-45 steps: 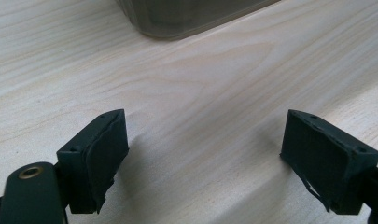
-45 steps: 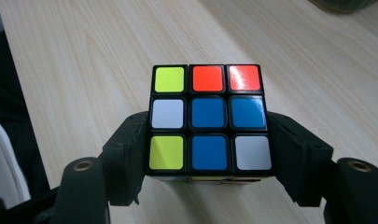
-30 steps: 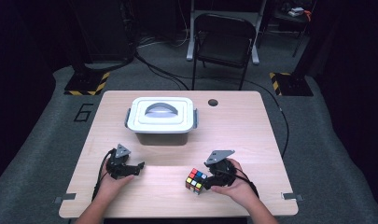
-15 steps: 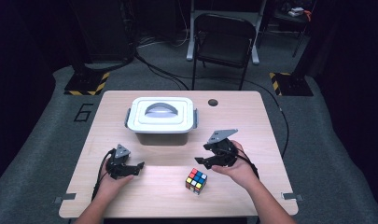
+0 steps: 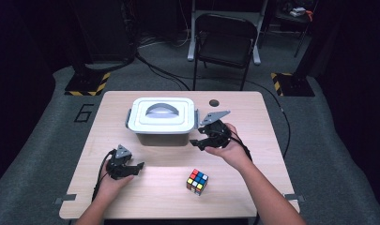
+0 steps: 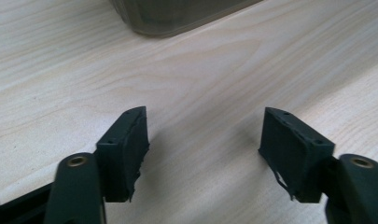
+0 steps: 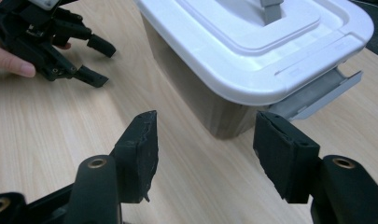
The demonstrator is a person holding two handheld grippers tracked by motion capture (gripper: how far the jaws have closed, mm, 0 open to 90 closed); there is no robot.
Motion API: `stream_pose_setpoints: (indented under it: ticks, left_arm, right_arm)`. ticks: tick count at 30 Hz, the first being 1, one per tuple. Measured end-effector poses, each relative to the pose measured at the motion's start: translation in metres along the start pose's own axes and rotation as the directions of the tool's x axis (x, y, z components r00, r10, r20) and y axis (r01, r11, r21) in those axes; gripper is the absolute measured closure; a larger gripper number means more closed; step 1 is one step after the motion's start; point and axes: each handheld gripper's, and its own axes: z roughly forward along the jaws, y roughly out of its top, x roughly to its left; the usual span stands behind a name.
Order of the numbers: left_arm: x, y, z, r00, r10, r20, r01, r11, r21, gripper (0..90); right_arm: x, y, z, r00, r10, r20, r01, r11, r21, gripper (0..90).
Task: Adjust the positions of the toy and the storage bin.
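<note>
Your grippers [image 5: 140, 166] [image 5: 193, 142] are black, each with a grey three-cornered plate, brass-coloured jaw pivots, frayed pads [image 7: 147, 154].

Right tool [image 5: 195, 140] off cube [image 5: 197, 181]

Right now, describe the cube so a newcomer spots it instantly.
On the wooden table, look at the near edge, in front of the white lidded box. The cube sits there alone, the one multicoloured thing, a grid of small squares.

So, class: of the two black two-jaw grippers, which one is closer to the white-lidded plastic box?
The right gripper: it sits at the white-lidded plastic box's right front corner. The left gripper rests nearer the wooden table's front edge, apart from the box.
</note>
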Motion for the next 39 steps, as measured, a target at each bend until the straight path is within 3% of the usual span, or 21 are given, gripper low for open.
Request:
stream_pose_setpoints:
  ticks: [5,11,12,16,19,23,27,30,32,39]
  left_arm:
    - [0.002,0.005,-0.006,0.9996,-0.018,0.023,0.018,0.9998,-0.002,35.9]
    - [0.003,0.017,-0.02,0.9981,-0.042,0.044,0.044,0.9976,-0.053,36.9]
    - [0.004,0.019,-0.023,0.998,-0.045,0.044,0.047,0.9971,-0.06,36.9]
    - [0.012,0.027,-0.033,0.9969,-0.067,0.04,0.07,0.9943,-0.08,36.6]
    - [0.019,0.031,-0.041,0.9958,-0.089,0.025,0.09,0.992,-0.088,36.3]
    - [0.03,0.038,-0.049,0.9939,-0.11,0.006,0.11,0.9881,-0.107,36.2]
    - [0.036,0.045,-0.054,0.9922,-0.125,0.006,0.124,0.9848,-0.121,36.0]
    - [0.039,0.05,-0.057,0.9912,-0.132,0.013,0.132,0.9823,-0.132,36.2]
    - [0.041,0.052,-0.059,0.9907,-0.136,0.011,0.136,0.9813,-0.136,36.4]
    - [0.043,0.067,-0.062,0.99,-0.14,0.016,0.141,0.9785,-0.151,36.2]
  right_arm:
    - [-0.006,0.009,0.005,0.9996,-0.016,0.023,0.017,1.0,-0.02,40.1]
    - [-0.018,0.01,0.01,0.9982,0.016,0.058,-0.013,0.999,-0.041,39.4]
    - [-0.019,0.01,0.011,0.9975,0.036,0.06,-0.034,0.999,-0.037,39.2]
    - [-0.023,0.008,0.017,0.9971,0.042,0.062,-0.042,0.999,-0.014,38.0]
    - [-0.024,0.007,0.021,0.9982,0.018,0.058,-0.018,1.0,0.002,36.6]
    - [-0.025,0.008,0.025,0.9987,0.02,0.046,-0.02,1.0,0.0,34.4]
    - [-0.027,0.006,0.032,0.9974,-0.002,0.072,0.0,1.0,0.026,32.7]
    - [-0.031,0.003,0.031,0.9966,0.027,0.077,-0.029,0.999,0.024,34.5]
    - [-0.035,0.001,0.029,0.9943,0.076,0.075,-0.078,0.997,0.019,38.7]
    - [-0.048,-0.003,0.028,0.9857,0.131,0.106,-0.133,0.991,0.015,43.1]
